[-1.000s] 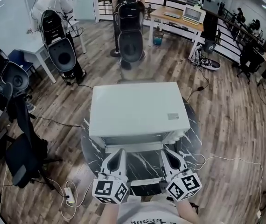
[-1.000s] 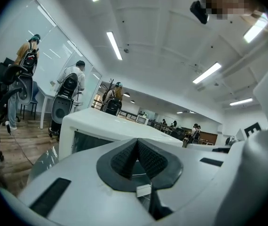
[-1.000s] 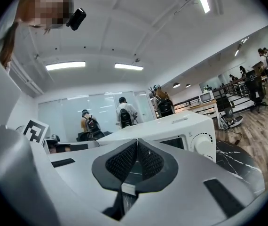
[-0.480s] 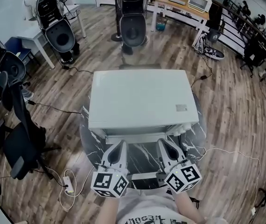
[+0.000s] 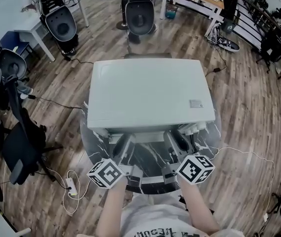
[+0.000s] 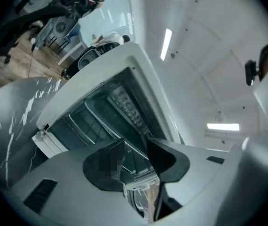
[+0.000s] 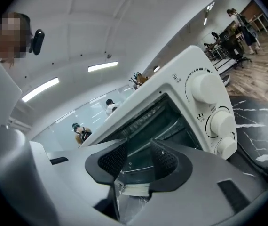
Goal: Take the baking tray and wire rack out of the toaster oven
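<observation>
Toaster oven (image 5: 150, 90) sits on the dark marbled surface (image 5: 93, 147) with its door (image 5: 150, 157) dropped open. We see the wire rack (image 6: 83, 126) inside the oven; we can't make out the baking tray. Left gripper (image 5: 122, 146) and right gripper (image 5: 178, 141) are at the oven's front, one at each side of the door. Both sets of fingers have just been opening and stand apart, gripping nothing, with only the door's edge in the gaps.

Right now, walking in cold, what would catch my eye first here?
A white toaster oven sits on a round dark marble table mid-room, its door down. Just before it, the left gripper and right gripper, each bearing a marker cube, face its mouth; their jaws have just been opening, with nothing gripped between them.
</observation>
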`<state>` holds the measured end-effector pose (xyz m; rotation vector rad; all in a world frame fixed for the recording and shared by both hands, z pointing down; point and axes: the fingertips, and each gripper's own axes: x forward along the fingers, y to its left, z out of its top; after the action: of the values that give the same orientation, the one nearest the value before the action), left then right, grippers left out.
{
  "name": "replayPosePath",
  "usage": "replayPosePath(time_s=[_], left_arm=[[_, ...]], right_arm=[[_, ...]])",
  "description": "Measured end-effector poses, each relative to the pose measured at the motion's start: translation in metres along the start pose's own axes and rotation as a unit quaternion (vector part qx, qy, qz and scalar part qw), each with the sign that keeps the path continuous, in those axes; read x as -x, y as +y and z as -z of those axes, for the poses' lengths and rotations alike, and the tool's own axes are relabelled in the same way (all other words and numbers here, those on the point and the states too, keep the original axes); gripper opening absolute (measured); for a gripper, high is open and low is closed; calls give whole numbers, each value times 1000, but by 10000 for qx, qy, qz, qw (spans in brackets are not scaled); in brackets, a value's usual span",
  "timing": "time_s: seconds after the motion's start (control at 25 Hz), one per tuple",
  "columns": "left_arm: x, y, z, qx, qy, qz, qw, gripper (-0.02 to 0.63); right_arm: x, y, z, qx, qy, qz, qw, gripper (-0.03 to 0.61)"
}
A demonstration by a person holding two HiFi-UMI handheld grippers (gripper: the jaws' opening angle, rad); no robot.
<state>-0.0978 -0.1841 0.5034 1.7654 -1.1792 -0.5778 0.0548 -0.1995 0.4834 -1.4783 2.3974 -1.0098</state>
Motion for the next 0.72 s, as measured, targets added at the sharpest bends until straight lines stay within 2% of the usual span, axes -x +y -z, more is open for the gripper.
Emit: replayPosePath(time_s=[0.08,0.2,0.4,0.72], left_arm=[[-7,13,-1,247,6,-44,9997,138],[-16,23,-3,377,10,-101,9992,141],[-26,31,-7,623,-22,-109,9980,147],[-33,48,-23,899,-200,-169,9956,150]], right_arm=[[-10,-9,5,-250,56,74,9996,131],[-22,-17,12,-532,105,159,9984,154],[-33,-23,6,-667,8,268,9974,179],[-46,-44,-11,-743,-218,551,9955,183]])
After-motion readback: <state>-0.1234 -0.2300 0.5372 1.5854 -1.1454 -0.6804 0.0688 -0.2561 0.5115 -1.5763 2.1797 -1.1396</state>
